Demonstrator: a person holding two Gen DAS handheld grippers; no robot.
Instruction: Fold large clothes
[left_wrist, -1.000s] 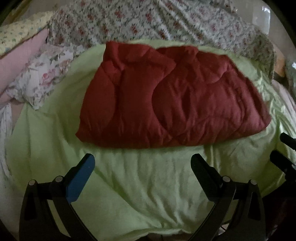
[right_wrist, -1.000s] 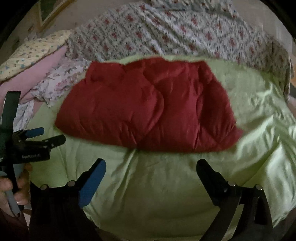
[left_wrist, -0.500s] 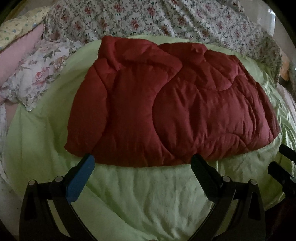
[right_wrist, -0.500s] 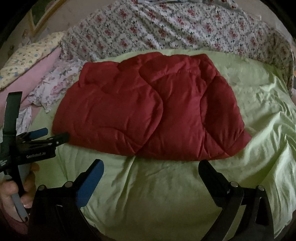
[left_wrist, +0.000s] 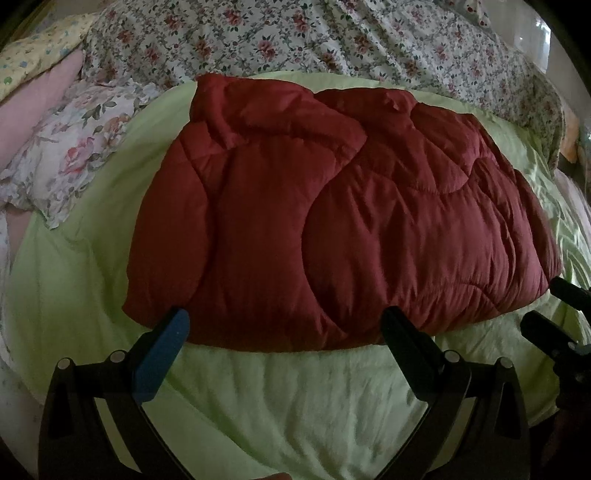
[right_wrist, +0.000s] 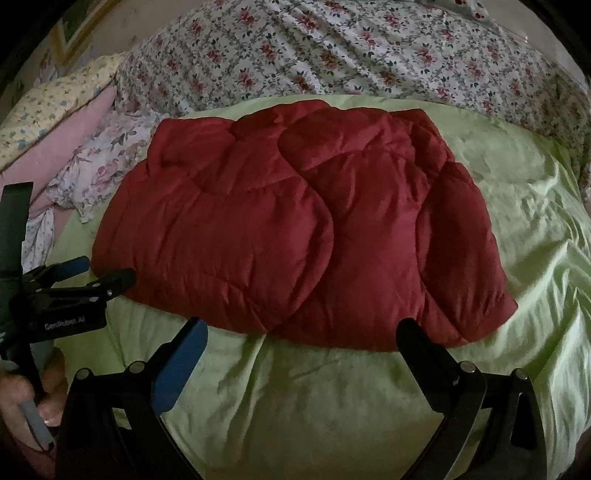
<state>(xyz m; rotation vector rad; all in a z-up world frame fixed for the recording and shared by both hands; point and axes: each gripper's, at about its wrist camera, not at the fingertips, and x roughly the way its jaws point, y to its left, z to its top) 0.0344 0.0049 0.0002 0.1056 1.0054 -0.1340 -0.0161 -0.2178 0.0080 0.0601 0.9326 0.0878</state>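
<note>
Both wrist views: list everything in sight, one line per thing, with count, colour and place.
quilted garment: one, dark red, folded flat on the green sheet, mid-bed.
sheet: one, light green, covering the near bed.
floral cover: one, white with red flowers, bunched along the far side.
floral pillow: one, white with pink roses, far left.
pink bedding: one, far left edge.
yellow pillow: one, pale yellow print, top left.
left gripper: one, black with blue pad, open at the garment's near edge.
right gripper: one, black with blue pad, open.
hand: one, holding the left gripper.

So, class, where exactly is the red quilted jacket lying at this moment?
In both wrist views the red quilted jacket lies central on the light green sheet, just beyond both open grippers, with a floral pillow to its left and the floral bedspread behind.
</note>
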